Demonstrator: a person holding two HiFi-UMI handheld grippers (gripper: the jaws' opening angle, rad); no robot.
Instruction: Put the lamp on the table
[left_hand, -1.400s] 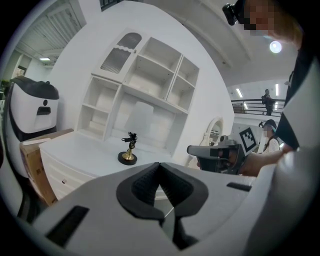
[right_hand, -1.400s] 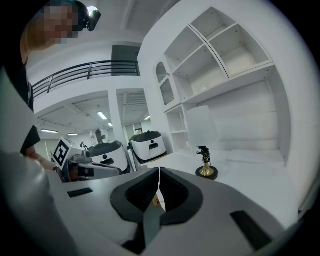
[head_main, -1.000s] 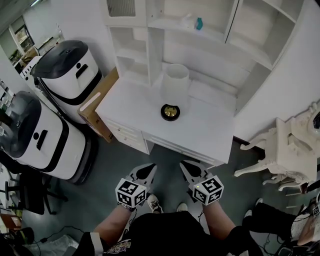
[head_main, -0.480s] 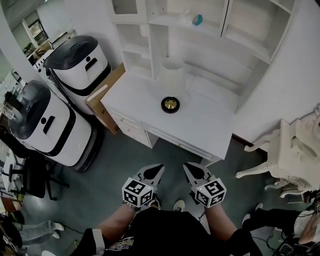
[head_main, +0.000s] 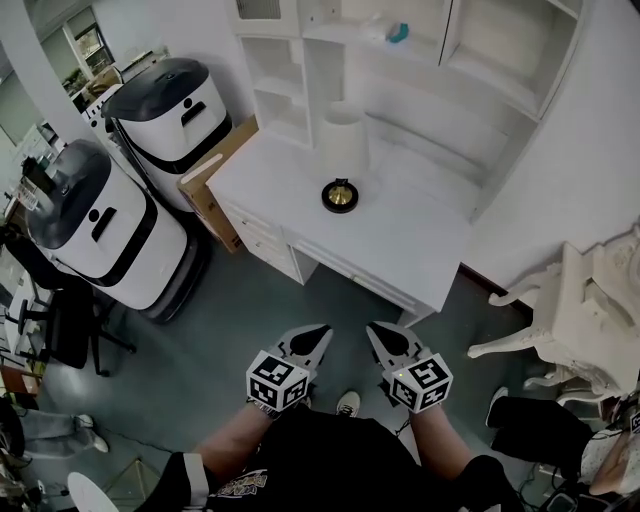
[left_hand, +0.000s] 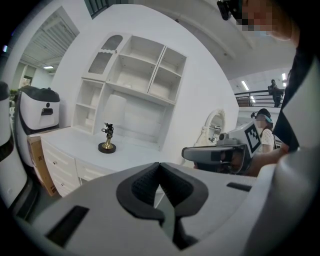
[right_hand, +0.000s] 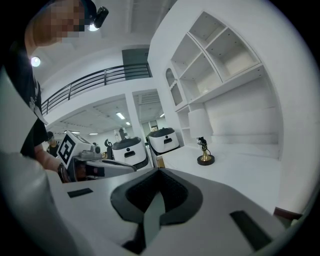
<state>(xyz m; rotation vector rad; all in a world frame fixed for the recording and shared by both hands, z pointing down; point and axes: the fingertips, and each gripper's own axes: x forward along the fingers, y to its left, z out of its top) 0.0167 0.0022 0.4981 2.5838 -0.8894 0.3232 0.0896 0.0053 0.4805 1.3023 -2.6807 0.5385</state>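
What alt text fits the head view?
From above, a person holds the left tool and right tool, both shut and empty, over the floor, pointing toward a white desk. On it stand a gold lamp base and a white shade.

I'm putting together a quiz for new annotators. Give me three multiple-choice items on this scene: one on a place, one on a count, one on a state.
1. Where does the brass lamp stand stand?
A) on the floor
B) on a top shelf
C) on the white desk

2. How many white machines with black tops stand to the left of the desk?
A) one
B) two
C) four

3. How are the jaws of the left gripper?
A) shut, nothing between them
B) shut on the lamp stand
C) wide open

Answers:
1 C: the head view shows it on the desk top, in front of the white lampshade.
2 B: two of them stand there, side by side.
3 A: the left gripper view shows the pads meeting with nothing between.
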